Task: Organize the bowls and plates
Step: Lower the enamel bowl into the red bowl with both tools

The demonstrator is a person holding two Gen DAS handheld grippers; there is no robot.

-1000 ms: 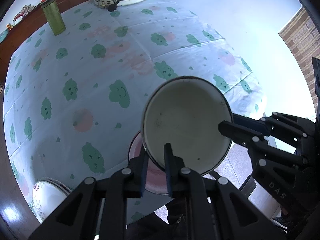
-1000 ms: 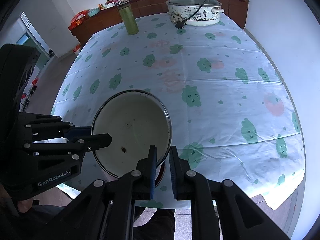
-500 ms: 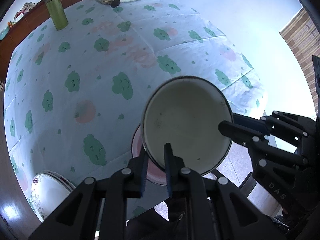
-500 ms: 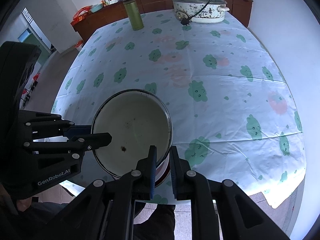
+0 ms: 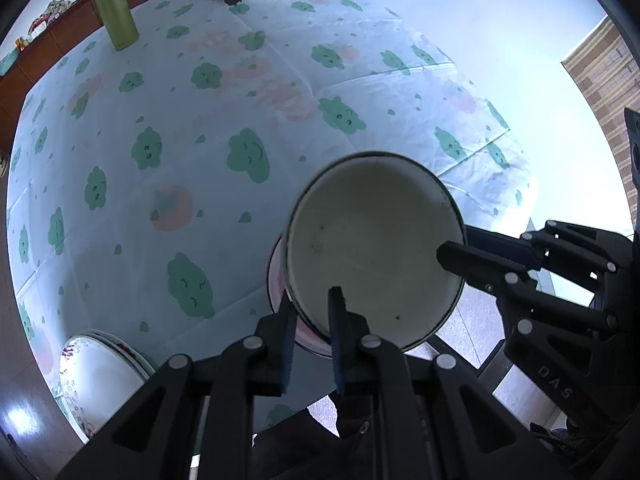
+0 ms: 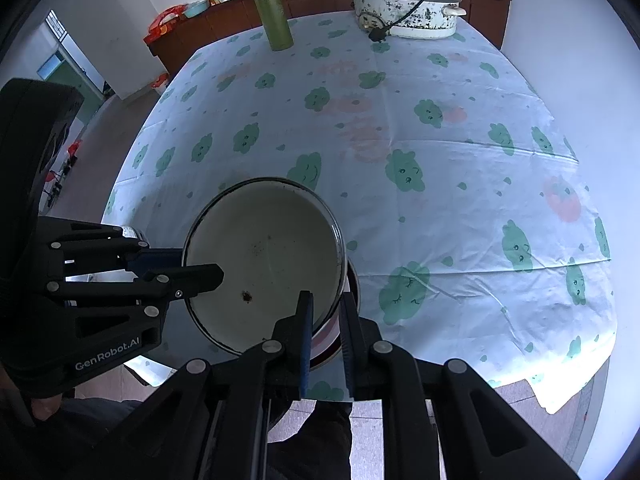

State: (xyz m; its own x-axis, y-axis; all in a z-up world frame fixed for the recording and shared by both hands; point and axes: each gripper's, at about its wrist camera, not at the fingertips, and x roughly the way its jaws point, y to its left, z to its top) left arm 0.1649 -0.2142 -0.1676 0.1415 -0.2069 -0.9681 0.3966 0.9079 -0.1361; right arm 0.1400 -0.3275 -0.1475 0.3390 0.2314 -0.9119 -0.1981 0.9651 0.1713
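Bowl [image 5: 372, 248] rim (two sides) sits clamped between left gripper [image 5: 310, 312] and right gripper [image 6: 323, 312].

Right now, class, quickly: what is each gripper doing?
Left gripper: closed on the rim of the enamel bowl.
Right gripper: closed on the same bowl's opposite rim.

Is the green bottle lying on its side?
No, the green bottle stands upright on the tablecloth near the far edge.
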